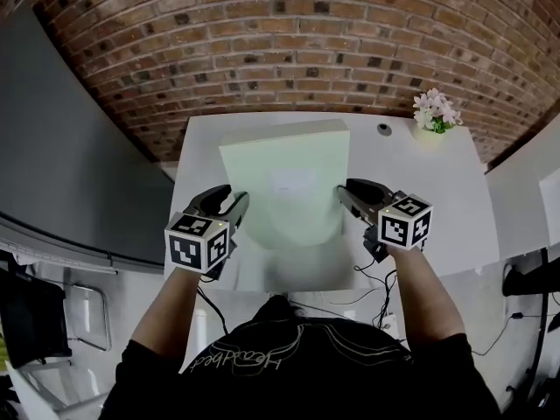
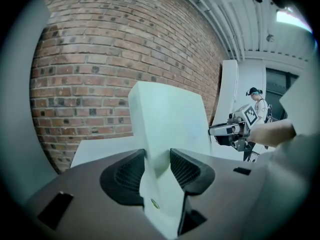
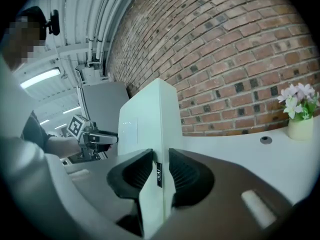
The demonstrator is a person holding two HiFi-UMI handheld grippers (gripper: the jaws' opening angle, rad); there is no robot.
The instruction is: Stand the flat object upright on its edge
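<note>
Brick wall (image 1: 262,42) behind white table (image 1: 451,199); potted flowers (image 1: 435,116) at its corner.

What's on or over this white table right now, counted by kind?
Pale green flat panel: 1
Grippers, the left hand-held gripper and right hand-held gripper, each clamped on a side edge of the panel: 2
White pot of flowers: 1
Small dark round disc: 1
Total: 5

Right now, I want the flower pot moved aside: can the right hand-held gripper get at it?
Probably not: the right hand-held gripper is shut on the edge of the flat box. The table toward the flower pot looks free, but its jaws are occupied.
</note>
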